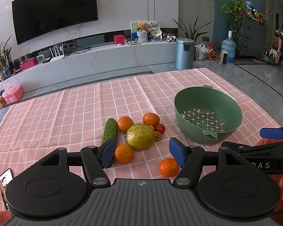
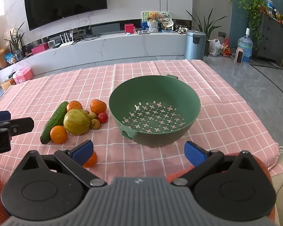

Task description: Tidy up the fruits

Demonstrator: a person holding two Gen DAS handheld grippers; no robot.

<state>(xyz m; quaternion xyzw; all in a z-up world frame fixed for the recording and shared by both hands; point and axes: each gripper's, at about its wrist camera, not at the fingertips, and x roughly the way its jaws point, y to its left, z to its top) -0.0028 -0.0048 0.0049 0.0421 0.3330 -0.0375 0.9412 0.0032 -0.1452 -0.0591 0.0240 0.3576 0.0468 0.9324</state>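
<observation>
A pile of produce lies on the pink checked cloth: a cucumber (image 1: 109,130), a yellow-green guava (image 1: 141,136), several oranges (image 1: 124,153), a red tomato (image 1: 160,128) and small brown longans (image 1: 158,136). One orange (image 1: 168,167) lies apart, nearer me. An empty green colander bowl (image 1: 207,114) stands to the right of the pile; it also shows in the right wrist view (image 2: 154,111). My left gripper (image 1: 143,151) is open and empty, just short of the pile. My right gripper (image 2: 139,151) is open and empty, in front of the colander, with the lone orange (image 2: 90,160) behind its left finger.
A phone (image 1: 5,184) lies at the cloth's near left corner. The table's right edge (image 2: 273,131) drops to a grey tiled floor. A TV wall, low cabinet and metal bin (image 1: 184,53) stand beyond the table.
</observation>
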